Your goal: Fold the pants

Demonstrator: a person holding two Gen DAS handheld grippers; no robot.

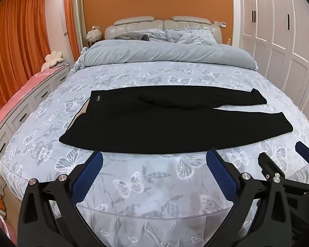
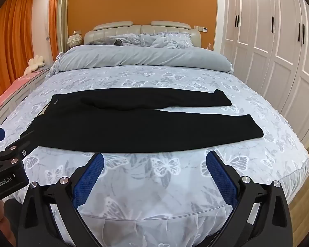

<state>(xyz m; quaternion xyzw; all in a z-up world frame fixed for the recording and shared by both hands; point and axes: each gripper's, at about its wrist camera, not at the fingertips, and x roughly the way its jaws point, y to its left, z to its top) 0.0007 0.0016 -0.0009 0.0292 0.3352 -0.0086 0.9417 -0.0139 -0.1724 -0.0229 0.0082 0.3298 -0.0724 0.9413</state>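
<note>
Black pants (image 1: 154,123) lie flat across the bed, waistband at the left, both legs running to the right, slightly apart at the ends. They also show in the right wrist view (image 2: 138,123). My left gripper (image 1: 154,158) is open and empty, held over the bed's foot just short of the pants' near edge. My right gripper (image 2: 154,158) is open and empty, also just short of the near edge. The right gripper shows at the lower right of the left wrist view (image 1: 282,154). The left gripper's body shows at the left of the right wrist view (image 2: 8,164).
The bed (image 1: 134,185) has a pale blue butterfly-print cover, with a rolled grey duvet (image 1: 164,55) and pillows at the head. White drawers (image 1: 20,115) stand along the left side. White wardrobe doors (image 2: 278,41) line the right. Wood floor (image 2: 307,195) shows at the right.
</note>
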